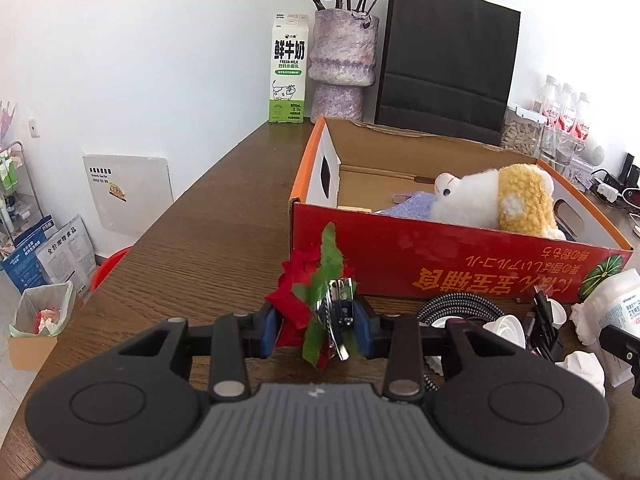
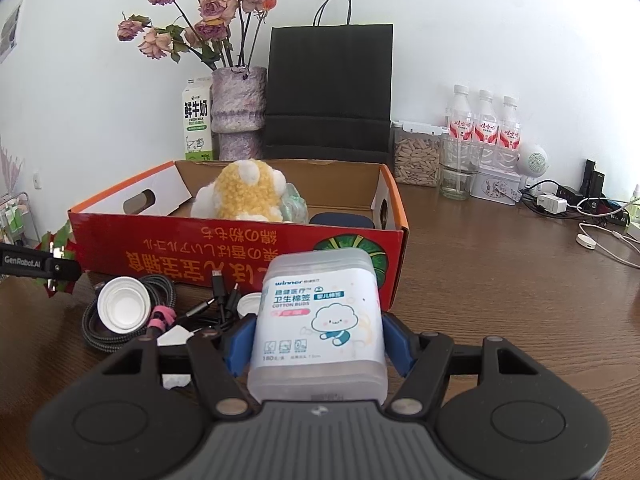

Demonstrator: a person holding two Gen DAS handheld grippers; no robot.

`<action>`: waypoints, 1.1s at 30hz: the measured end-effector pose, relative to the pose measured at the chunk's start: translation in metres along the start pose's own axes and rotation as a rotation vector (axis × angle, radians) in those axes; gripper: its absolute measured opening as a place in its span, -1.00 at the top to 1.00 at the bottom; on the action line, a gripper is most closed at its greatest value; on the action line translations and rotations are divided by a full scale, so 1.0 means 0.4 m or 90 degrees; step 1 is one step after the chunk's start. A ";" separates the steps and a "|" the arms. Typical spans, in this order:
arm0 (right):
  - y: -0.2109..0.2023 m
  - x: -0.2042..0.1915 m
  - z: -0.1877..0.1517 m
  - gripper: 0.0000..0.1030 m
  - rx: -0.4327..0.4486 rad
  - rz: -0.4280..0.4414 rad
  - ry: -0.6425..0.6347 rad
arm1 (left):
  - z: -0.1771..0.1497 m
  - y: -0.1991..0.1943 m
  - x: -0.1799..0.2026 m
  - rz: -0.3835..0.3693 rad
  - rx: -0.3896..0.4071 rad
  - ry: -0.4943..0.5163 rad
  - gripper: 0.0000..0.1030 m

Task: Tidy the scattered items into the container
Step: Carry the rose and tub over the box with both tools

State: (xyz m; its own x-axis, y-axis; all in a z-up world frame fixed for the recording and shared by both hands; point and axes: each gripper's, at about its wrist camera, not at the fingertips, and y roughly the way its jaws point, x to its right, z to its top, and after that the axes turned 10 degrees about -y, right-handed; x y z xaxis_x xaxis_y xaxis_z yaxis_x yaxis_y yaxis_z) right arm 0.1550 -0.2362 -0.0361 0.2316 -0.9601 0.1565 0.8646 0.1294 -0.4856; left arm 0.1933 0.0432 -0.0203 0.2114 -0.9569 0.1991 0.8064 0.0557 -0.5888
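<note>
My left gripper (image 1: 316,330) is shut on a red and green flower clip (image 1: 316,280) with a metal clasp, held just above the table in front of the red cardboard box (image 1: 440,264). A white and yellow plush toy (image 1: 492,200) and a purple cloth (image 1: 408,206) lie inside the box. In the right wrist view my right gripper (image 2: 316,344) is shut on a translucent cotton buds box (image 2: 318,320), close to the red cardboard box (image 2: 200,256). A coiled braided cable (image 2: 96,328), white caps (image 2: 122,308) and crumpled tissue (image 1: 584,364) lie on the table between the grippers.
Behind the box stand a milk carton (image 1: 289,70), a purple vase (image 1: 344,60) with dried roses and a black paper bag (image 1: 444,56). At the back right are water bottles (image 2: 486,128), a seed jar (image 2: 416,156), a glass (image 2: 456,176) and chargers with cords (image 2: 580,204). The table edge drops off at the left (image 1: 132,248).
</note>
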 end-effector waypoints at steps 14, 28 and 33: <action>-0.057 0.011 0.035 -0.27 0.050 0.004 0.006 | 0.033 -0.076 0.026 -0.034 0.053 0.003 0.27; -0.009 0.025 0.180 -0.27 0.120 -0.004 0.004 | 0.130 -0.024 0.153 -0.071 0.084 0.014 0.27; 0.061 0.043 0.229 -0.27 0.120 -0.014 -0.001 | 0.171 0.042 0.180 -0.065 0.077 0.012 0.27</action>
State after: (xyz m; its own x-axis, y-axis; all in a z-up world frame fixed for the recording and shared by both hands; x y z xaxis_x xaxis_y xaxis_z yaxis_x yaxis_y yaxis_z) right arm 0.2211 -0.2269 0.0336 0.2129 -0.9627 0.1670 0.9375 0.1531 -0.3126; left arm 0.2598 -0.0052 0.0376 0.1145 -0.9646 0.2376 0.8839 -0.0102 -0.4675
